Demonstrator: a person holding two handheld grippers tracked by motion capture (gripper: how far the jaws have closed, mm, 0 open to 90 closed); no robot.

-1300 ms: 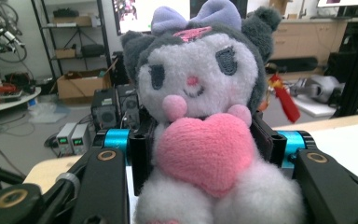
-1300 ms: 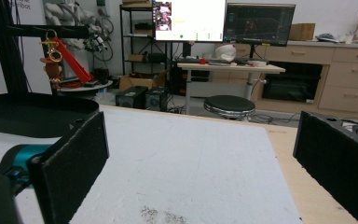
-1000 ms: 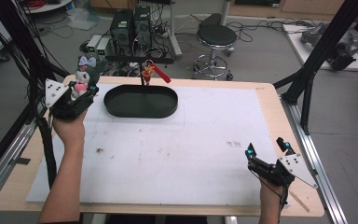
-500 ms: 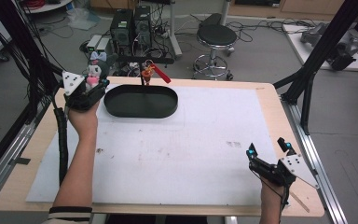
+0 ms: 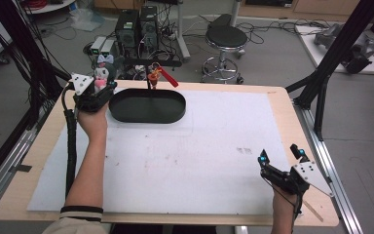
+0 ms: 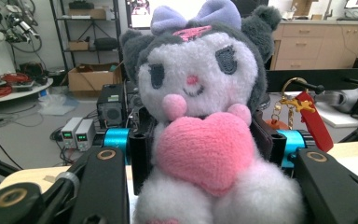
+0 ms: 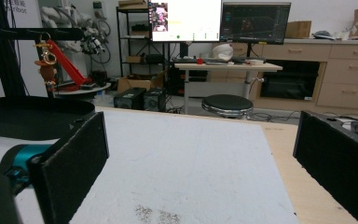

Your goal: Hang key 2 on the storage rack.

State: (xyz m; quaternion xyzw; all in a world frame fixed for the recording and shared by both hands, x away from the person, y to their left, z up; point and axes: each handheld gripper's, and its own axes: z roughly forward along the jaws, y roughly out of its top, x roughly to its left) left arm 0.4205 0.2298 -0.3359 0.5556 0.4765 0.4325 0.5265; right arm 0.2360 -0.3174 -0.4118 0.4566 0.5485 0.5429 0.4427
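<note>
Plush toy (image 6: pixel 200 121): white face, dark grey hood with ears, lilac bow, pink heart held at chest. Left gripper (image 5: pixel 97 92) fingers pinch its body, holding it upright near the tabletop's far-left corner, beside the black tray (image 5: pixel 146 116). Right gripper (image 5: pixel 280 158) fingers spread, near the near-right corner.

I get even, bright overhead light with soft, faint shadows on the white paper-covered surface (image 5: pixel 199 161). The grey-and-white plush toy with a pink heart (image 6: pixel 200 135) sits slightly soft, close to the lens. A glowing white monitor screen (image 7: pixel 185 14) blows out at top centre.
</note>
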